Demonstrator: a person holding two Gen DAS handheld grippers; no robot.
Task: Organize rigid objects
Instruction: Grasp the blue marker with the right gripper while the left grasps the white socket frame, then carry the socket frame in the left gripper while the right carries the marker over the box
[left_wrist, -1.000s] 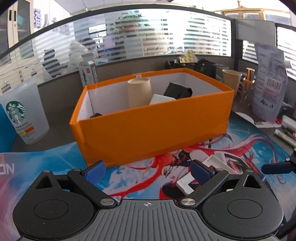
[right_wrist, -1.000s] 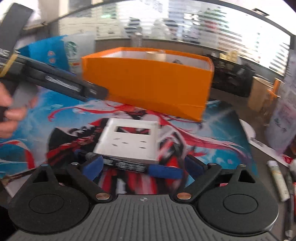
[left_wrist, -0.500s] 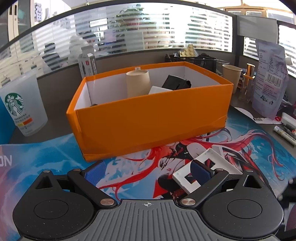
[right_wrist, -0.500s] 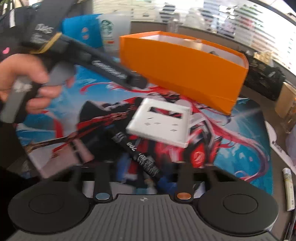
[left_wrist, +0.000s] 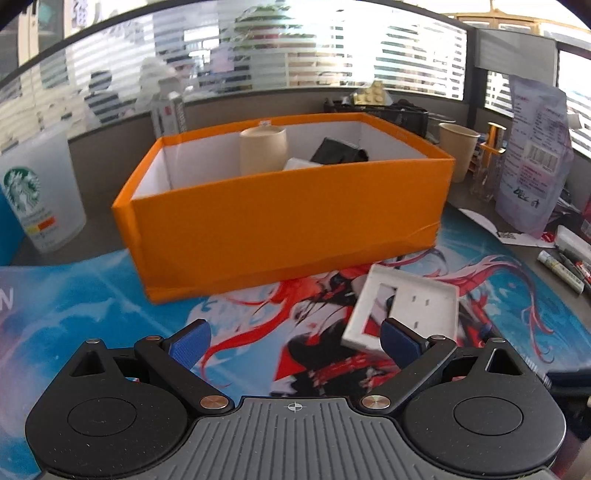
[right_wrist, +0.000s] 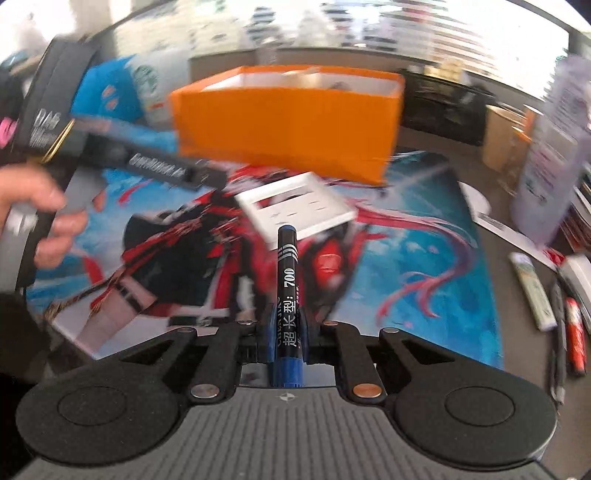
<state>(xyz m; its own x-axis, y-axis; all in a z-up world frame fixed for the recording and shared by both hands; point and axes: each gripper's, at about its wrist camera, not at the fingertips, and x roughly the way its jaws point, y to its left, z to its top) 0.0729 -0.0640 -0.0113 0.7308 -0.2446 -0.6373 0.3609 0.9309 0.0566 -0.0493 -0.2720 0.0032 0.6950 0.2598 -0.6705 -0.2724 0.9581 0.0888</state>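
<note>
An orange box (left_wrist: 288, 229) stands at the back of the printed mat; it also shows in the right wrist view (right_wrist: 284, 122). Inside it are a beige cup (left_wrist: 263, 149), a black object (left_wrist: 338, 151) and a white block (left_wrist: 301, 163). A white switch plate (left_wrist: 410, 304) lies flat on the mat in front of the box, also in the right wrist view (right_wrist: 295, 210). My left gripper (left_wrist: 293, 341) is open and empty, its right finger next to the plate. My right gripper (right_wrist: 287, 332) is shut on a black and blue marker (right_wrist: 288, 291), which points forward toward the plate.
A Starbucks cup (left_wrist: 38, 195) stands left of the box. A paper cup (left_wrist: 458, 149), a printed bag (left_wrist: 532, 162) and loose pens (left_wrist: 561, 269) are at the right. The hand holding the left gripper (right_wrist: 48, 214) is at the left in the right wrist view.
My right gripper closed on the marker and lifted it off the mat, turning it to point forward. My left gripper drew back from the box with its jaws open.
</note>
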